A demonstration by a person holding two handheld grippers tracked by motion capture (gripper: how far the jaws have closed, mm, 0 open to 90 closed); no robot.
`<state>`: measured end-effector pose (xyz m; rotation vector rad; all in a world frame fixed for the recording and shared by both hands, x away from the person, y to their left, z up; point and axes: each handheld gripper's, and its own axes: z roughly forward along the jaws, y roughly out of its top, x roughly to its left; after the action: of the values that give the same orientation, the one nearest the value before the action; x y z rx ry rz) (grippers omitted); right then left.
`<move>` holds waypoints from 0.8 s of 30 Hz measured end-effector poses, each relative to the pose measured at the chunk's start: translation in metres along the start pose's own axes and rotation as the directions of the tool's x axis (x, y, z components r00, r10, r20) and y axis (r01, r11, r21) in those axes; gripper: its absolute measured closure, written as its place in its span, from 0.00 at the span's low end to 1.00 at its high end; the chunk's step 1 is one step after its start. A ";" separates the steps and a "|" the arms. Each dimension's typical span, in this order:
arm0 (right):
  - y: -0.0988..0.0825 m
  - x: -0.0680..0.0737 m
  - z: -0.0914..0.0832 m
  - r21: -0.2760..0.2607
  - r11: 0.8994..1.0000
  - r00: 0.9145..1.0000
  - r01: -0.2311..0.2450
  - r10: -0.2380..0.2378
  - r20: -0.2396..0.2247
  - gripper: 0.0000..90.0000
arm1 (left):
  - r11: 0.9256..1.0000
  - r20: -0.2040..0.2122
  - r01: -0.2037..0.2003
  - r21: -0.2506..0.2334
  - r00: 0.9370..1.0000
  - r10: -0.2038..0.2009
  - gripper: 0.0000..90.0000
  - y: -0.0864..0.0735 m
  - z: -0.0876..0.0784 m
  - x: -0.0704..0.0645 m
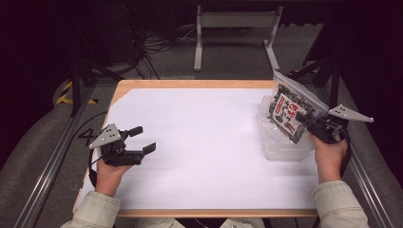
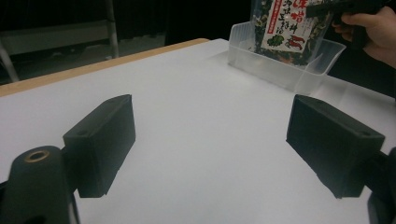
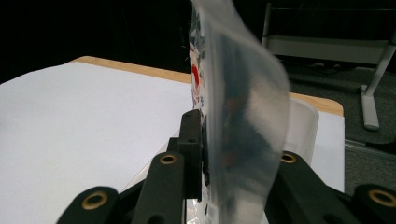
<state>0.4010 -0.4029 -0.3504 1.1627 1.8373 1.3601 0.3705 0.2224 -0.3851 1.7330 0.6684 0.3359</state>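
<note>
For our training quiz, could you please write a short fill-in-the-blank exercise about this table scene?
1. The right tongs are shut on the ____ of dried food.
2. The packet hangs over a clear plastic ____.
3. The left tongs stand ____, with nothing between them.
4. The white sheet covers a ____ table.

Missing words: packet; container; open; wooden

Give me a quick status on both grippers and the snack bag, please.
Right gripper shut on snack bag, over clear tub. Left gripper open, empty, above table. Nothing in the way.
</note>
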 end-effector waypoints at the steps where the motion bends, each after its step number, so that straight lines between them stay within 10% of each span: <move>1: 0.000 0.000 0.000 0.000 1.000 1.000 0.002 -0.002 0.004 0.81 | 1.000 -0.003 0.002 0.003 1.000 -0.002 0.18 0.000 0.000 0.000; 24: 0.006 0.008 -0.032 -0.048 0.999 0.998 0.022 -0.019 0.067 0.32 | 1.000 0.000 0.002 0.009 1.000 -0.002 0.18 -0.004 0.001 -0.001</move>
<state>0.3728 -0.4097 -0.3344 1.1473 1.7551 1.3311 0.3687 0.2215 -0.3888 1.7410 0.6723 0.3324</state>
